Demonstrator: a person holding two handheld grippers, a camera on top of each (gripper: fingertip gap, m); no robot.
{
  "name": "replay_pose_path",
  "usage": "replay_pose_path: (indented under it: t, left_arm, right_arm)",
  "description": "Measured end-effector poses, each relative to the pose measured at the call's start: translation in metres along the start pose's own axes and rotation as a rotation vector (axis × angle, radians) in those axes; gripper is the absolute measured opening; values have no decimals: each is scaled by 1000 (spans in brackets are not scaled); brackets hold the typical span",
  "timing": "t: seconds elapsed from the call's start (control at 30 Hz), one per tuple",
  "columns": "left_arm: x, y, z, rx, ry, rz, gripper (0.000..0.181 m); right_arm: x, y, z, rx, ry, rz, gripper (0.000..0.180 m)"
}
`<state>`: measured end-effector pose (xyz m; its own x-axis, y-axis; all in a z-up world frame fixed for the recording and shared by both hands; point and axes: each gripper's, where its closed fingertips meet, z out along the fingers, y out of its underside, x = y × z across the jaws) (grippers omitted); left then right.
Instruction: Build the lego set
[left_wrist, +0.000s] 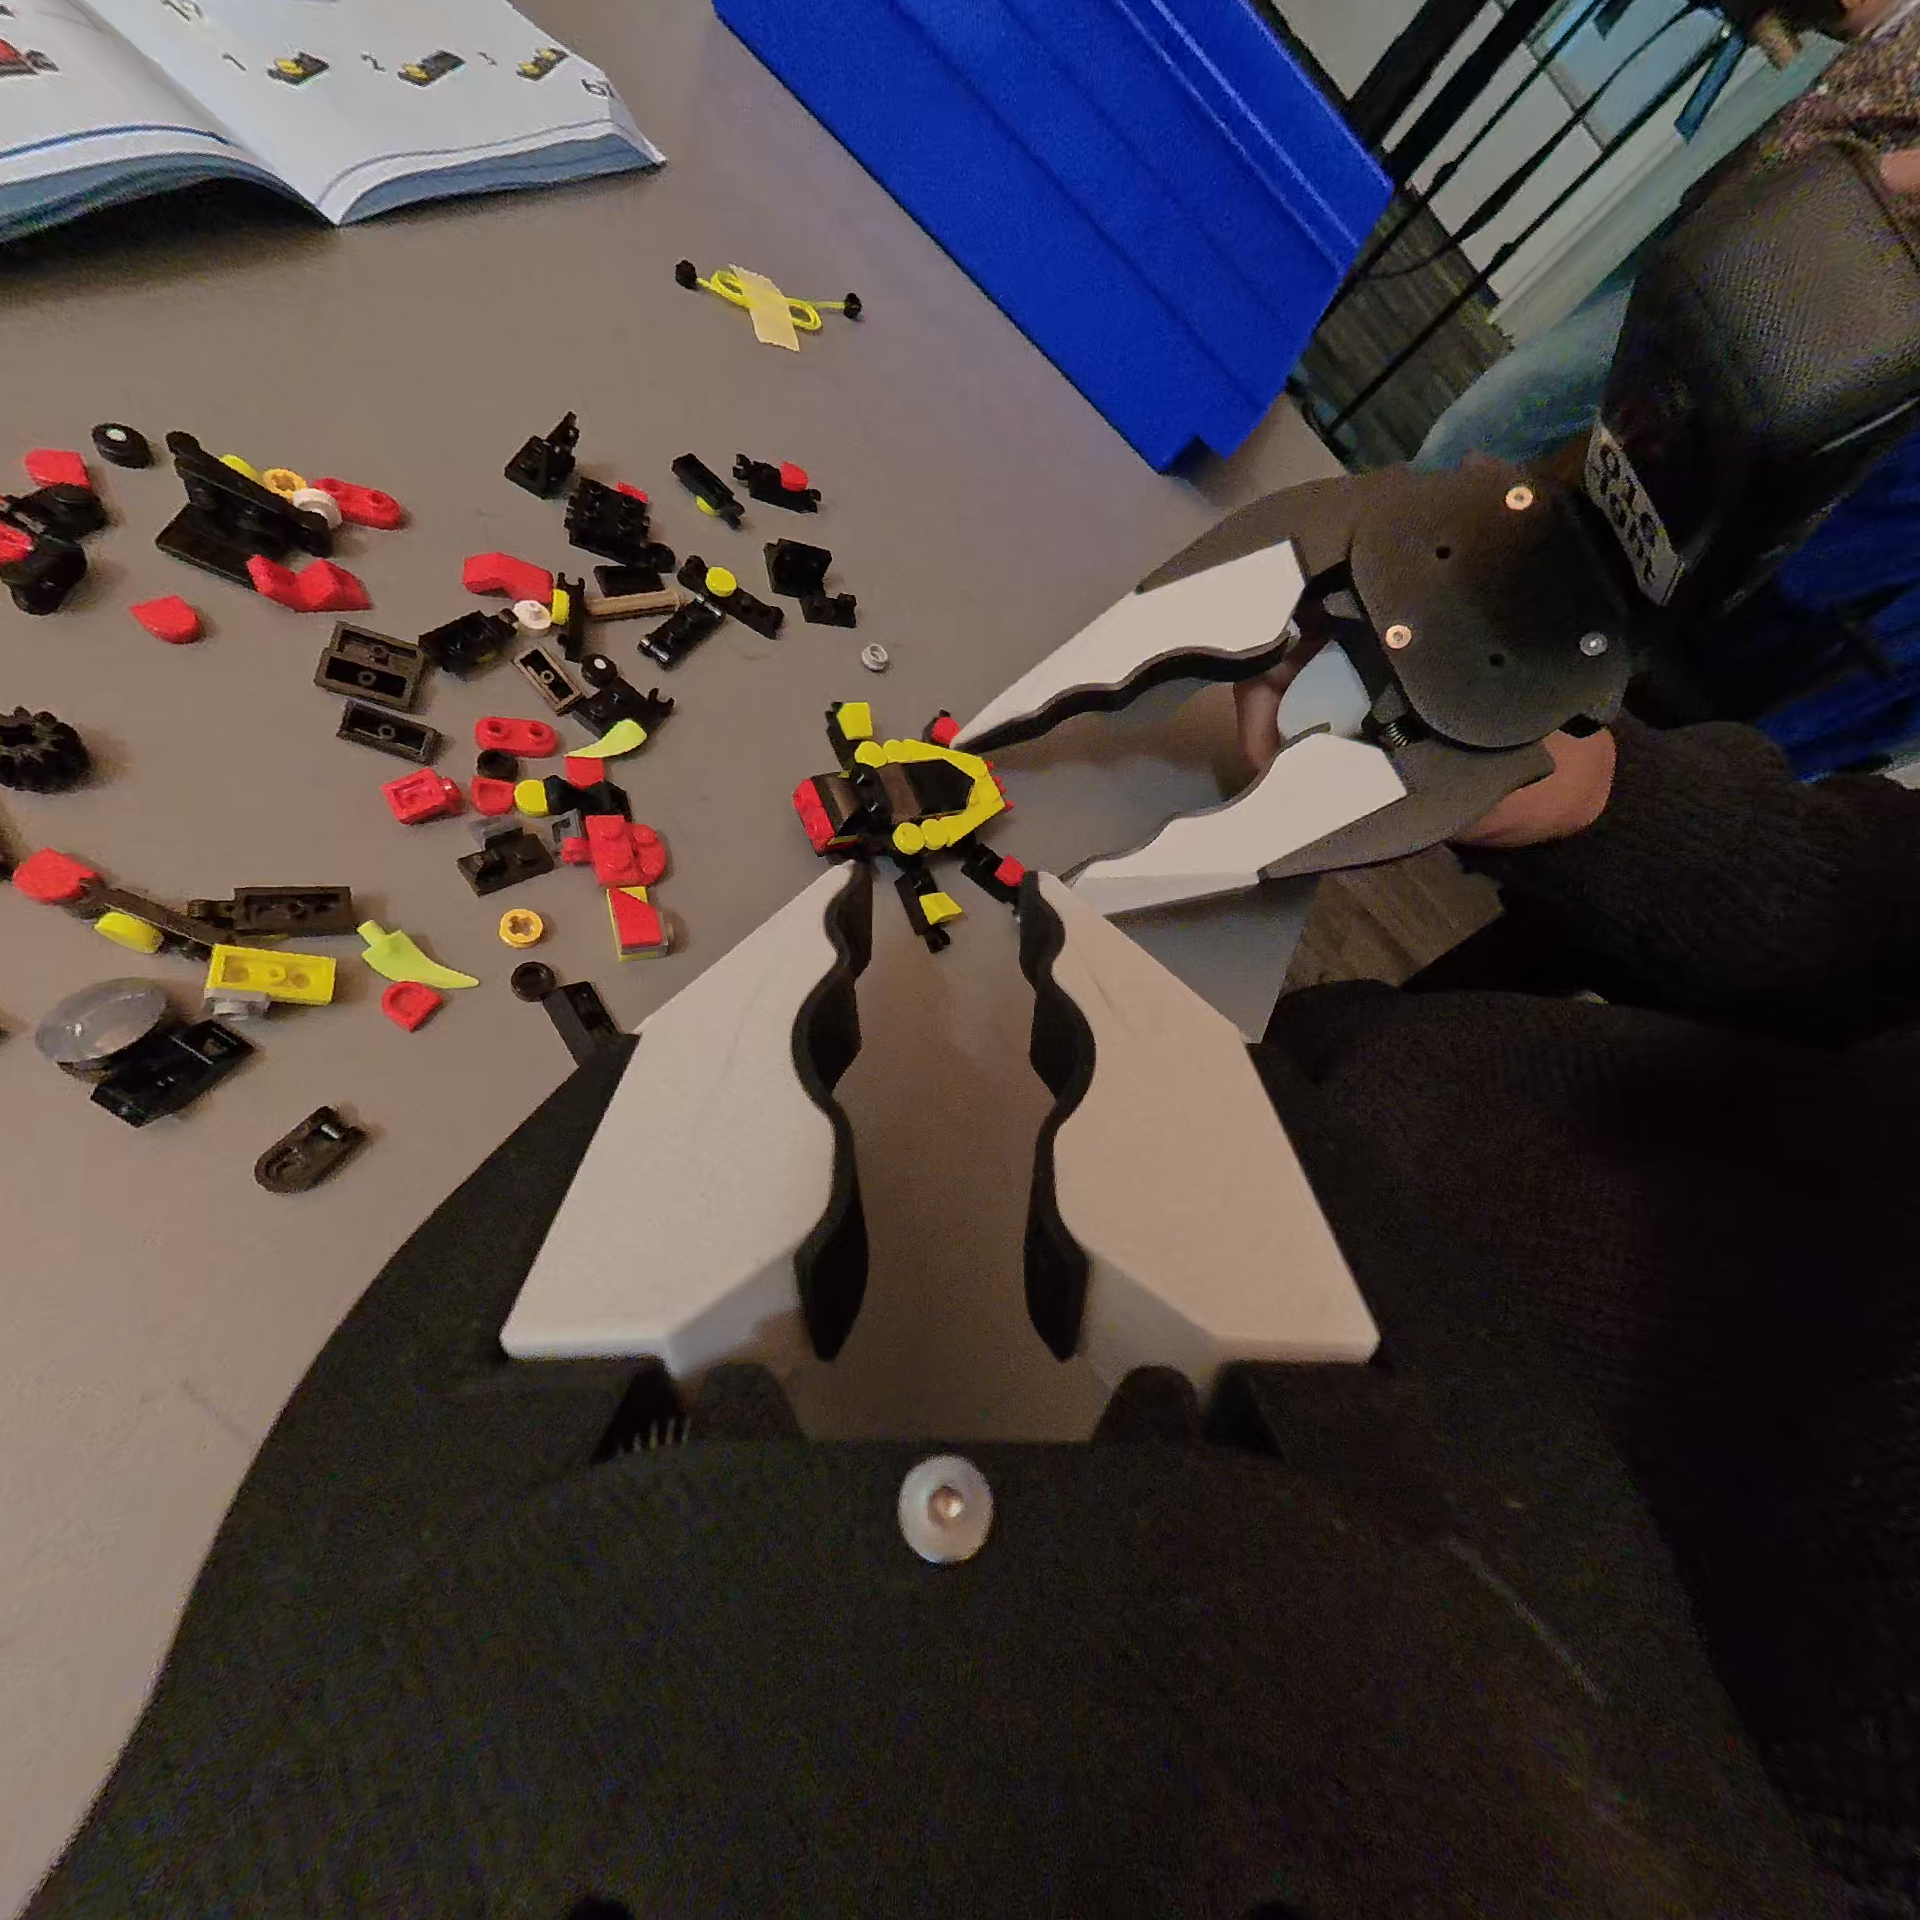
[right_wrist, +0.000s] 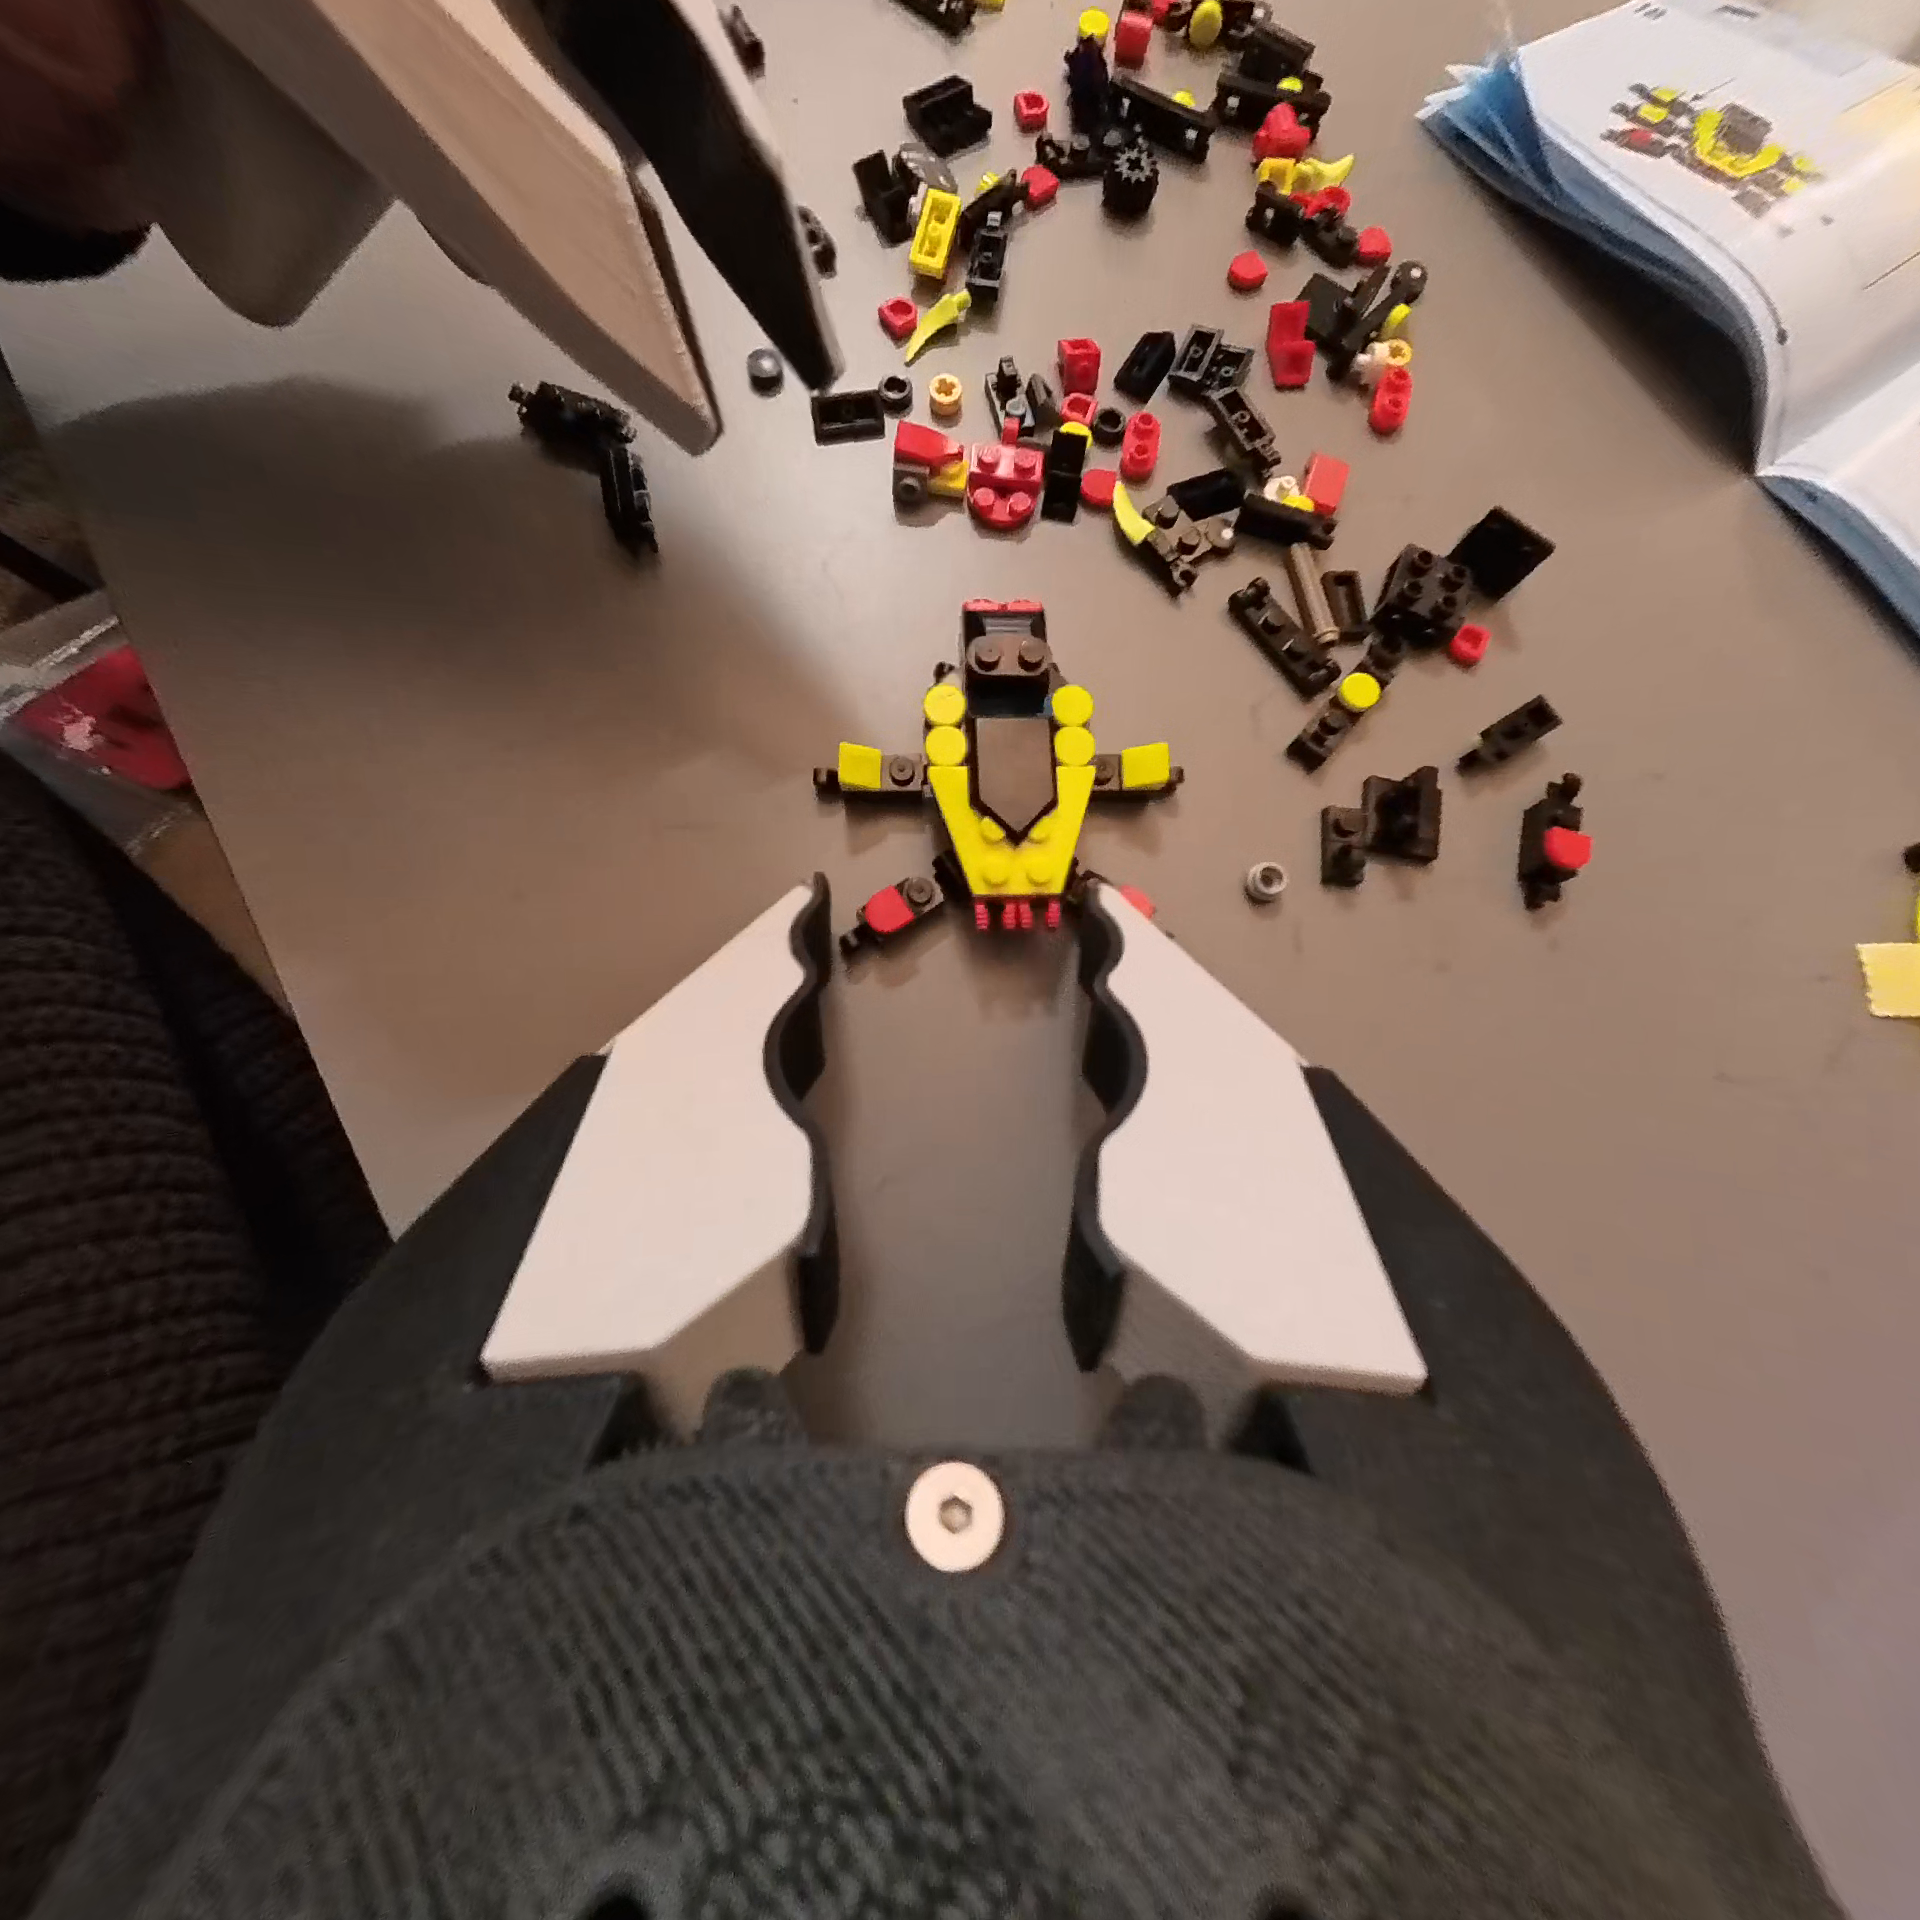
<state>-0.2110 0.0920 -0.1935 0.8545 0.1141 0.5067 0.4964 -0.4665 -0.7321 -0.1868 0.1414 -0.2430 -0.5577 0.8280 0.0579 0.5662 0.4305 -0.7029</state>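
Note:
A partly built lego model (right_wrist: 1003, 769), yellow, black and red with side limbs, lies flat on the grey table (right_wrist: 416, 675). My right gripper (right_wrist: 956, 899) is open, its tips either side of the model's near end with the red teeth, not clamping it. My left gripper (left_wrist: 940, 883) is open beside the model (left_wrist: 904, 795), with one black and yellow limb between its tips. The right gripper (left_wrist: 1023, 810) also shows in the left wrist view, coming from the right. The left gripper (right_wrist: 764, 405) also shows in the right wrist view, at the upper left.
Several loose red, black and yellow pieces (left_wrist: 499, 675) lie scattered beyond the model, also in the right wrist view (right_wrist: 1195, 364). An open instruction booklet (left_wrist: 312, 104) lies at the far edge. A blue bin (left_wrist: 1091, 187) stands behind. A small black assembly (right_wrist: 592, 447) lies alone. Across from one pair of fingers to the other is roughly 8 centimeters.

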Motion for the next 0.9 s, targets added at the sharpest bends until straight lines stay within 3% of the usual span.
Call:
replay_pose_path:
  t: [0.13, 0.2, 0.23, 0.33, 0.37, 0.5, 0.57, 0.6, 0.67, 0.73, 0.83, 0.9]
  left_arm:
    - [1, 1, -1, 3, 10, -10, 27]
    - [1, 1, -1, 2, 11, -11, 27]
    - [1, 1, -1, 3, 13, -12, 27]
    - [2, 0, -1, 6, 21, -15, 27]
    - [2, -1, -1, 12, 23, -13, 28]
    - [0, -12, -7, 74, -16, -4, 52]
    - [3, -21, -14, 127, -9, 10, 82]
    - [2, -26, -17, 157, -37, 38, 92]
    - [-6, -35, -23, 181, -176, 159, 119]
    - [-22, -41, -31, 160, -383, 321, 146]
    - [-34, -50, -44, 220, -591, 492, 144]
    - [-31, -56, -49, 290, -650, 595, 93]
  right_arm:
    - [2, -13, -5, 79, -28, 33, 51]
    - [5, -24, -8, 137, -28, 44, 64]
    - [9, -31, -11, 180, -15, 45, 77]
    - [16, -64, -27, 374, 28, 6, 138]
    - [19, -71, -32, 424, 59, -14, 144]
    - [19, -70, -33, 448, 132, -152, 117]
    - [29, -71, -38, 473, 227, -168, 109]
    - [34, -73, -42, 498, 279, -183, 91]
    - [40, -78, -51, 556, 345, -216, 60]
    - [35, -79, -50, 564, 276, -163, 55]
    - [25, -87, -54, 622, 106, 29, 55]
    - [25, -89, -58, 642, 94, 43, 47]
